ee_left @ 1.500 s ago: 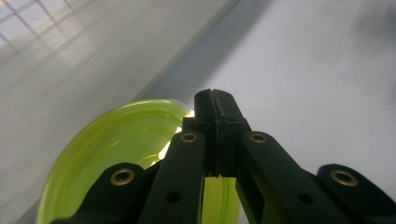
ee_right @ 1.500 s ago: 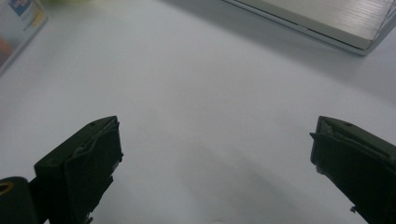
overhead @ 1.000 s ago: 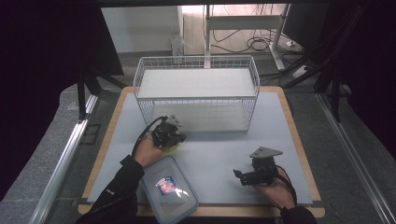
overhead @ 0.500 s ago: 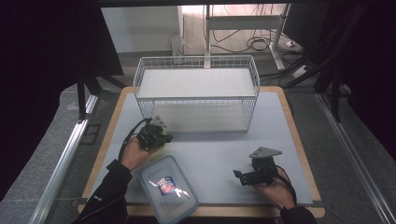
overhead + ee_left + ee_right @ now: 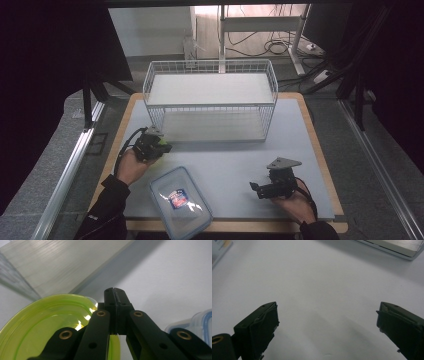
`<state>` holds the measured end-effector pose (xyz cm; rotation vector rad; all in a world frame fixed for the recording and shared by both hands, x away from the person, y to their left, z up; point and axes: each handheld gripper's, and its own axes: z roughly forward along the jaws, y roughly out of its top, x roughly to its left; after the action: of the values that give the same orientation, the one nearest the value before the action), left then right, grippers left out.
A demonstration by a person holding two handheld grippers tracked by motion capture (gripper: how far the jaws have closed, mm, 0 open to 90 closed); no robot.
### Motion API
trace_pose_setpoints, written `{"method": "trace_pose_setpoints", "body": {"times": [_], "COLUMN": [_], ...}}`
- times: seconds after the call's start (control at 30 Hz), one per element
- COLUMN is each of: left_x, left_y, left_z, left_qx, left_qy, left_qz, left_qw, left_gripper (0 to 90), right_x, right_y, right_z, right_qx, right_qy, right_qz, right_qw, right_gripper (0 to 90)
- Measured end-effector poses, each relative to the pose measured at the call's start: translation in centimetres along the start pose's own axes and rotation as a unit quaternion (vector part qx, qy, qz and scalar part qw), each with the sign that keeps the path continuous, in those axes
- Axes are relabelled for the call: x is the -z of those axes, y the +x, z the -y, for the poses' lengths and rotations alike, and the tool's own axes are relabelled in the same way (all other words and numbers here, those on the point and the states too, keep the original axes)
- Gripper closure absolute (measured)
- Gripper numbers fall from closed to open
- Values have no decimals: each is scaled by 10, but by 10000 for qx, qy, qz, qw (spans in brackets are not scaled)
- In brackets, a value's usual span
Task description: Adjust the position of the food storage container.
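Room: dark surround, desk legs and loose cables on floor behind the wire basket [image 5: 210, 102]; details lost in black at both sides.
Table: wood-edged table [image 5: 312, 135] with a pale grey mat [image 5: 225, 160] on top; basket stands at the far middle of the mat.
Wire basket: white, two-level, open wire sides; its lower shelf edge [image 5: 75, 267] runs across the top of the left gripper view, blurred.
Food container: clear box with blue-rimmed lid [image 5: 180, 200], printed label on top, near edge of mat, in front of and left of the basket; front corner close to table edge. A corner of it [image 5: 195, 322] is cut off at the right edge of the left gripper view.
Left gripper: left gripper [image 5: 162, 146] at the basket's front left corner, just off its wire; jaws clenched together on the rim of a yellow-green lid [image 5: 42, 322].
Yellow-green lid: translucent, round, ridged; lower part cut off by the frame and covered by the jaw arms; in the high view just a green sliver [image 5: 161, 149] under the gripper. Cannot tell whether it rests on the mat or is lifted.
Right gripper: right gripper [image 5: 256, 188] well in front of the basket's right half, low over the mat, pointing left; jaws spread wide, released, bare mat [image 5: 324, 302] between the pads.
Hands: left hand [image 5: 131, 167] and right hand [image 5: 295, 205], dark sleeves cut off at the bottom edge.
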<state>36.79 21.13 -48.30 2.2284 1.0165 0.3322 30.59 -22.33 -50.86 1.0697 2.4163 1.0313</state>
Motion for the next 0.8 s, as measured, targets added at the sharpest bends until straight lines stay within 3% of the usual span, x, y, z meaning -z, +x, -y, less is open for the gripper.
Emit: {"method": "trace_pose_setpoints", "body": {"times": [0.13, 0.23, 0.3, 0.37, 0.4, 0.43, 0.47, 0.5, 0.53, 0.57, 0.6, 0.63, 0.67, 0.7, 0.77, 0.8], "left_x": [1, 15, 20, 37, 37, 48, 48, 58, 63, 63, 67, 73, 73, 77, 79, 82], "left_y": [1, -8, -11, -20, -20, -25, -25, -30, -32, -32, -35, -39, -39, -44, -46, -53], "left_z": [3, 7, 9, 19, 19, 30, 30, 43, 50, 50, 58, 74, 74, 88, 95, 106], "left_qx": [54, 80, 46, 59, 59, 53, 53, 134, 181, 181, 251, 373, 373, 467, 487, 523], "left_qy": [-43, -404, -475, -666, -666, -705, -705, -782, -827, -827, -881, -938, -938, -954, -947, -911], "left_qz": [-5, 130, 144, 99, 99, 38, 38, 27, 17, 17, 35, 94, 94, 111, 112, 153], "left_qw": [10000, 9991, 9988, 9977, 9977, 9975, 9975, 9968, 9964, 9964, 9958, 9948, 9948, 9943, 9942, 9943], "left_gripper": [900, 900, 900, 899, 898, 899, 899, 899, 899, 899, 899, 899, 899, 899, 900, 900], "right_x": [0, 1, 3, 6, 7, 9, 9, 11, 12, 13, 13, 14, 14, 14, 14, 15], "right_y": [0, 0, 0, 0, 0, 1, 1, 4, 5, 7, 7, 9, 9, 10, 10, 10], "right_z": [0, -1, -1, -2, -2, -3, -3, -4, -5, -5, -5, -6, -6, -6, -6, -6], "right_qx": [0, -43, -54, -54, -45, -26, -26, 95, 163, 214, 214, 303, 303, 354, 359, 357], "right_qy": [4, 3, -4, -42, -60, -52, -52, -63, -70, -68, -68, -71, -71, -35, -18, 7], "right_qz": [-4, -66, -51, -215, -265, -266, -266, -339, -336, -344, -344, -393, -393, -414, -453, -516], "right_qw": [10000, 10000, 10000, 9997, 9996, 9996, 9996, 9994, 9993, 9992, 9992, 9987, 9987, 9985, 9983, 9980], "right_gripper": [42, 74, 128, 239, 263, 311, 311, 393, 420, 446, 446, 505, 505, 554, 584, 621]}}
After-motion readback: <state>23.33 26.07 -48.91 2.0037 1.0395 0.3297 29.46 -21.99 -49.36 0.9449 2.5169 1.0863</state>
